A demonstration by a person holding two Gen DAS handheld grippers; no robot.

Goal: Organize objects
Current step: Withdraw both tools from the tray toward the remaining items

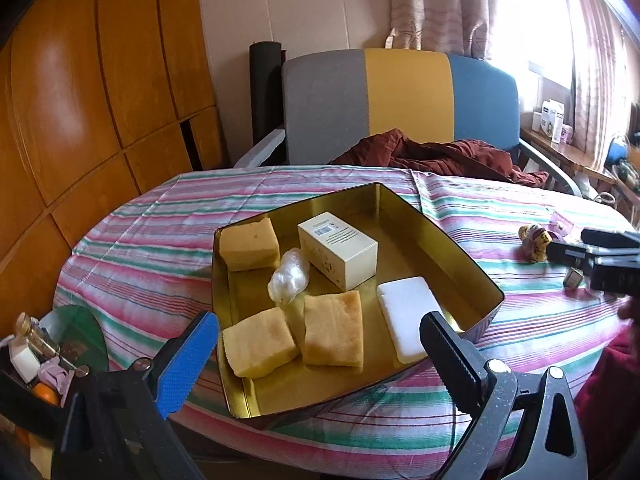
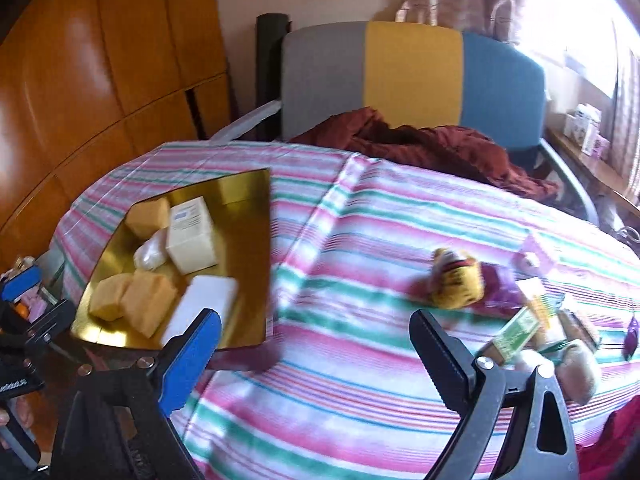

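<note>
A gold metal tin (image 1: pixel 460 244) (image 2: pixel 252 240) sits on the striped tablecloth. It holds three yellow sponges (image 1: pixel 334 330), a cream box (image 1: pixel 338 250), a clear plastic wad (image 1: pixel 289 280) and a white block (image 1: pixel 406 314). My left gripper (image 1: pixel 320 334) hangs open over the tin's near side, nothing between its fingers. My right gripper (image 2: pixel 316 332) stands open over bare cloth to the right of the tin, also with nothing in it. A small tiger toy (image 2: pixel 458 282) (image 1: pixel 534 242) lies ahead to the right, with a green and yellow packet (image 2: pixel 520 330) beside it.
Purple wrappers (image 2: pixel 502 288) and a plush toy (image 2: pixel 576 364) lie at the table's right. A striped chair (image 1: pixel 400 100) with dark red cloth (image 1: pixel 440 156) stands behind. A black bin of small items (image 1: pixel 36 356) sits lower left. Wooden cupboards fill the left.
</note>
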